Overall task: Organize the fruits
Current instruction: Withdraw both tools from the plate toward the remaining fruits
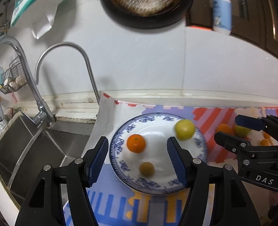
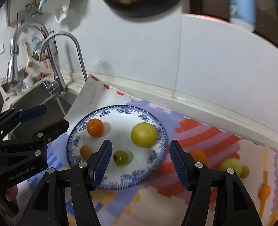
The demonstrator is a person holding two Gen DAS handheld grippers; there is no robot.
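A blue-and-white plate (image 1: 199,143) (image 2: 154,124) lies on the patterned mat. On it are an orange (image 1: 136,143) (image 2: 95,127), a big yellow-green fruit (image 1: 184,129) (image 2: 143,134), a small brownish-yellow fruit (image 1: 147,168) (image 2: 85,151) and a small green tomato (image 2: 121,157). My left gripper (image 1: 138,159) is open above the plate's near left side, empty; it also shows in the right wrist view (image 2: 48,116). My right gripper (image 2: 140,162) is open and empty over the plate's near right edge; it also shows in the left wrist view (image 1: 229,129). More fruits lie on the mat to the right: an orange (image 2: 199,156), a yellow one (image 2: 230,165) and another orange (image 2: 264,191).
A steel sink (image 1: 35,150) with two taps (image 1: 63,47) is left of the mat. A white paper sheet (image 2: 93,96) lies behind the plate. A dark pan (image 1: 144,1) hangs on the tiled wall, with a white bottle (image 1: 222,9) to its right.
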